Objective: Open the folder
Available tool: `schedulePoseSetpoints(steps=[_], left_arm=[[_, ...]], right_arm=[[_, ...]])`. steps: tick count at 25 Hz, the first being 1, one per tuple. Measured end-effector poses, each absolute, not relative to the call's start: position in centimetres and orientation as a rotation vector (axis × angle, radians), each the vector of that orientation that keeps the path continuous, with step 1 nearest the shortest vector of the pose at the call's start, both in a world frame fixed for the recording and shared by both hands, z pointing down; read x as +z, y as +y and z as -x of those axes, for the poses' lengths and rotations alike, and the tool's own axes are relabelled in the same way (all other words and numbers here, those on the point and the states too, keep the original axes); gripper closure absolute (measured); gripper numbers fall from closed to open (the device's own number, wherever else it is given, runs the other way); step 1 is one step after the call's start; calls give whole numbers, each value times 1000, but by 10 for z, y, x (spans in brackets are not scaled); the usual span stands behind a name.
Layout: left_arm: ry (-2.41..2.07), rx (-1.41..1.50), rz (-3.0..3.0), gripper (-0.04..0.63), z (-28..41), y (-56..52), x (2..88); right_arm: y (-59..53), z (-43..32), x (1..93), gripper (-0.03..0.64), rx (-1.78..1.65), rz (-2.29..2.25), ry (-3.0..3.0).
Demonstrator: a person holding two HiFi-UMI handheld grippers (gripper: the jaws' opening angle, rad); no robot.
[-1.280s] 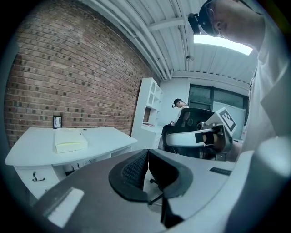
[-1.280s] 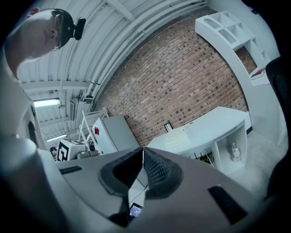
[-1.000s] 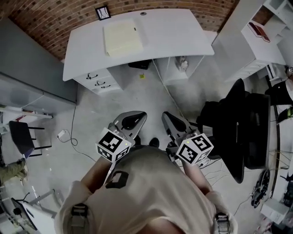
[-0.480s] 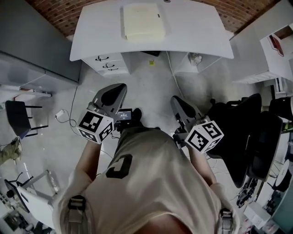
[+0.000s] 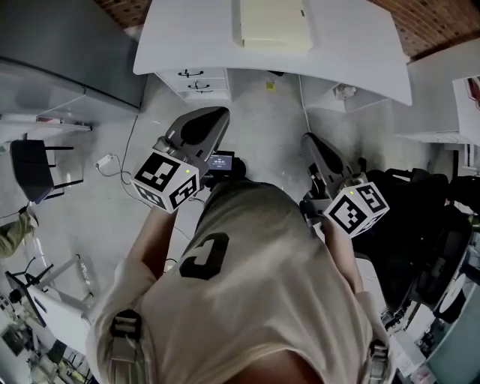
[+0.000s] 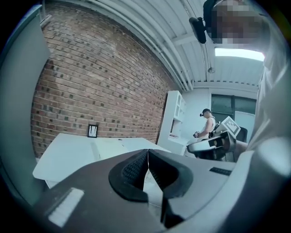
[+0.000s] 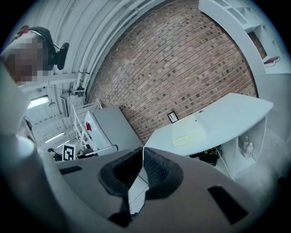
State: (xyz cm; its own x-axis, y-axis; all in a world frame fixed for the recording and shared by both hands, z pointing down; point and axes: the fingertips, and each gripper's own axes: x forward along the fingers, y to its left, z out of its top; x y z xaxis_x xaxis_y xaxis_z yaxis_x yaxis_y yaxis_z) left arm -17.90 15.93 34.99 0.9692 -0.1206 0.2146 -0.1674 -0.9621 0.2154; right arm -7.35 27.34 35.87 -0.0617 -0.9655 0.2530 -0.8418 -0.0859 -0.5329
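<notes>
We hold the left claw point(image 5: 215, 118) and the right claw point(image 5: 310, 142) each pressed together and empty, both well short of the white counter point(image 5: 187, 37). The pale yellow folder point(image 5: 274, 22) lies flat near the counter's middle.

I take the white desk point(image 5: 187, 37) as reference. Behind it: brick wall point(image 5: 439, 22). Beneath its left end: white drawer unit point(image 5: 196, 77). Left of it: grey cabinet point(image 5: 67, 45). Before it: pale floor point(image 5: 255, 120), black office chair point(image 5: 420, 225) rightward.
</notes>
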Motion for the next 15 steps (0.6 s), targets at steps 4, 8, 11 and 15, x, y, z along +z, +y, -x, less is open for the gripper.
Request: schedulePoseSetpoints(steps=[4,8,11,15], left_arm=[[-214,312,-2889,591,189,137,359],[-199,356,-2919,591,195,126,367],[-174,368,-2927,591,193,116,373],[-138,385,-2915,591,190,111,379]], right_arm=[[239,88,358,612,-858,1985,2031],[212,102,361,612,-887,1966,2092],[197,107,365,611,-902,1955,2124],[192,106,369,612,-934,1973,2099]])
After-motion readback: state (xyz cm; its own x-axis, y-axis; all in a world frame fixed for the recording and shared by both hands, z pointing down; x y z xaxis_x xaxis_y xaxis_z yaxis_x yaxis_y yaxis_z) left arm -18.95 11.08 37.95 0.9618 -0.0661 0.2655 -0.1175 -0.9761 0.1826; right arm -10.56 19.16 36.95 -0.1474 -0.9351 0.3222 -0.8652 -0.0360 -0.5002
